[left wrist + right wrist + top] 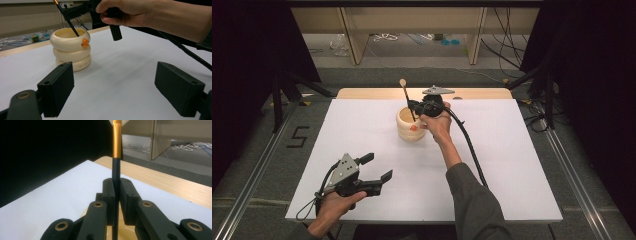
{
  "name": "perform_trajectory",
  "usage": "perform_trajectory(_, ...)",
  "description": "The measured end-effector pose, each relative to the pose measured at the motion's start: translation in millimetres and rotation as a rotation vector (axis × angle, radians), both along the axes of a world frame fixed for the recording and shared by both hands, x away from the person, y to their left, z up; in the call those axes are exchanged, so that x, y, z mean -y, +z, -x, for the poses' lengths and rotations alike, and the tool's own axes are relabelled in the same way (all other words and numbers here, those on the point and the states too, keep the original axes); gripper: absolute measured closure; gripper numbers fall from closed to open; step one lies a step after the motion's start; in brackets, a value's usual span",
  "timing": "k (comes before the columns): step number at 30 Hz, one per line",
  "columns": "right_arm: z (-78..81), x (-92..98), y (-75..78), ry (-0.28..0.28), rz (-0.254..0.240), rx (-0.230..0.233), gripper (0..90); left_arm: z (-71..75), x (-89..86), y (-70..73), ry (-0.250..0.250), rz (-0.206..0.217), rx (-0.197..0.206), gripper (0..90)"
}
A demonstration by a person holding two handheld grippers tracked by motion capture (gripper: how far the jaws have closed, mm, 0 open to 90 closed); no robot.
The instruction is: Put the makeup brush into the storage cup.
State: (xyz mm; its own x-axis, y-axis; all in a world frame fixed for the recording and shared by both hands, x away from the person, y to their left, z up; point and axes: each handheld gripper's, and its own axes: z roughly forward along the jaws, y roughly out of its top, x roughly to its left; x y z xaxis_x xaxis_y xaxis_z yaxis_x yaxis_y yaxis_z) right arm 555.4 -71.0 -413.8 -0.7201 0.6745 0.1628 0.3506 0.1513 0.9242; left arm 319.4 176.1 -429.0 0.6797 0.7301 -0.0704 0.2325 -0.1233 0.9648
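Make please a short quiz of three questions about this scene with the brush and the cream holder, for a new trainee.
1. True or false: the right tongs are shut on the brush.
2. Where is the brush's lower end? A) lying on the table B) inside the cream holder C) between the left tongs
3. What colour is the small beak-like bump on the holder?

Key: 1 true. 2 B. 3 orange.

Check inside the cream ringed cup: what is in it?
The brush's dark handle slants into the cream ringed cup, clamped above the rim by the right gripper. The cup wall hides its lower end and the bottom.
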Motion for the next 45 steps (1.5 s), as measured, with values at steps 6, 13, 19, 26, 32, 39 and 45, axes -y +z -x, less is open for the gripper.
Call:
perform_trajectory(6,-0.1,5.0,-5.0,-0.004,0.002,-0.022,82.0,-0.1,0.1,0.0,0.000,-0.004,0.001,15.7)
perform_trajectory(13,-0.9,9.9,-3.8,-0.044,0.002,-0.017,62.8,-0.4,0.0,-0.1,-0.002,-0.010,0.004,15.7)
perform_trajectory(19,-0.8,14.2,-0.6,-0.080,-0.005,-0.052,48.1,-0.1,0.2,-0.2,0.001,-0.003,0.000,15.7)
perform_trajectory(26,1.2,19.1,3.9,-0.092,0.002,-0.065,37.6,-0.1,0.4,-0.4,0.001,-0.005,-0.001,15.7)
perform_trajectory(32,5.7,22.5,11.3,-0.092,0.012,-0.075,32.6,-0.1,0.4,-0.6,0.006,-0.002,-0.004,15.7)
perform_trajectory(39,12.8,29.7,18.1,-0.079,0.051,-0.062,28.7,-0.4,0.1,-0.8,0.007,-0.004,-0.006,15.7)
perform_trajectory(45,20.0,37.4,24.1,-0.085,0.058,-0.058,25.9,-0.2,1.0,-1.3,0.011,0.004,-0.014,15.7)
